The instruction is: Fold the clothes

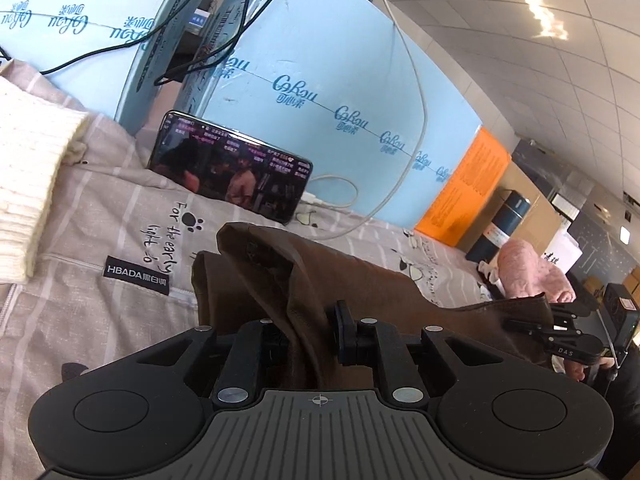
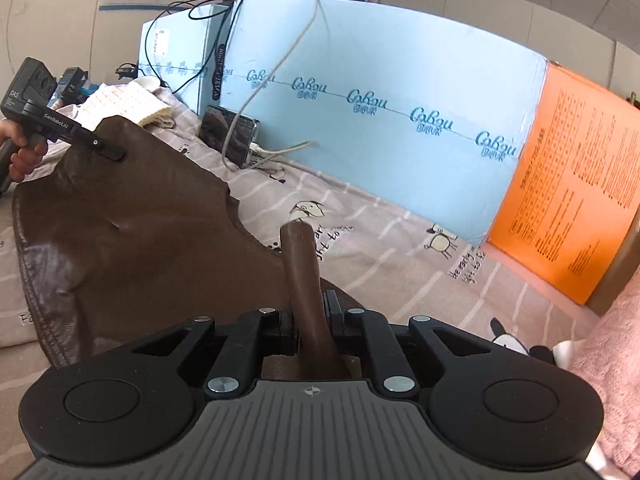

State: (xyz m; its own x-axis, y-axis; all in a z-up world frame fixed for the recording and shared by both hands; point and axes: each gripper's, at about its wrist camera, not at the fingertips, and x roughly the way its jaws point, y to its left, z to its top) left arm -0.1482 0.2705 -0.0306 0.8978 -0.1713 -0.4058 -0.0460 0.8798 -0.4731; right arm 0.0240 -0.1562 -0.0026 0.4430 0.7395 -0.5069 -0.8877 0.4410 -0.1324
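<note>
Your left gripper [image 1: 310, 340] pinches brown garment [image 2: 132, 248] edge | your right gripper [image 2: 310, 328] pinches another fold | phone [image 1: 230, 166] at 11 o'clock on bed [image 2: 400, 248].

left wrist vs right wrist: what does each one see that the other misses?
Left wrist only: the HBADA label on the bedding, a dark blue cylinder and the ceiling light.

Right wrist only: the hand gripping the left tool's handle.

Both: the brown garment, pinched by the left tool and the right tool, the phone, the white knit, the blue foam board, the orange board, and pink fleece.
</note>
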